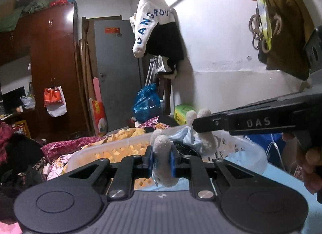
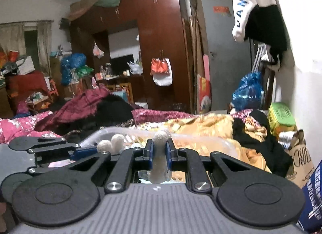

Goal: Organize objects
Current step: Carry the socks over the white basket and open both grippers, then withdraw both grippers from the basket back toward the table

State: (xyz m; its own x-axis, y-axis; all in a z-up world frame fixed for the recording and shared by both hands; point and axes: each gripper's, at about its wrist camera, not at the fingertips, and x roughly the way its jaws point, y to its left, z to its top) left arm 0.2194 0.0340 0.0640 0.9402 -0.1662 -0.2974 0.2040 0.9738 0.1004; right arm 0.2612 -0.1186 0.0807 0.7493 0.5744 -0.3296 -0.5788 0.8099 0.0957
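A white fleecy plush toy (image 1: 207,141) with a light blue cloth part hangs between both grippers, over a translucent plastic basket (image 1: 96,149). My left gripper (image 1: 162,153) is shut on one fuzzy limb of the toy. My right gripper (image 1: 194,126) reaches in from the right and pinches another fuzzy part near the toy's top. In the right wrist view my right gripper (image 2: 160,151) is shut on a plush limb (image 2: 161,135), with the basket rim (image 2: 203,138) behind it. My left gripper (image 2: 94,150) comes in from the left, holding two rounded fuzzy ends.
The basket rests on a bed with a yellow quilt (image 2: 211,125) and maroon bedding (image 2: 84,105). Behind stand a brown wardrobe (image 2: 161,32), a grey door (image 1: 116,68), a blue plastic bag (image 1: 147,101) and a green box (image 2: 281,117). A person's hand (image 1: 310,165) holds the right gripper.
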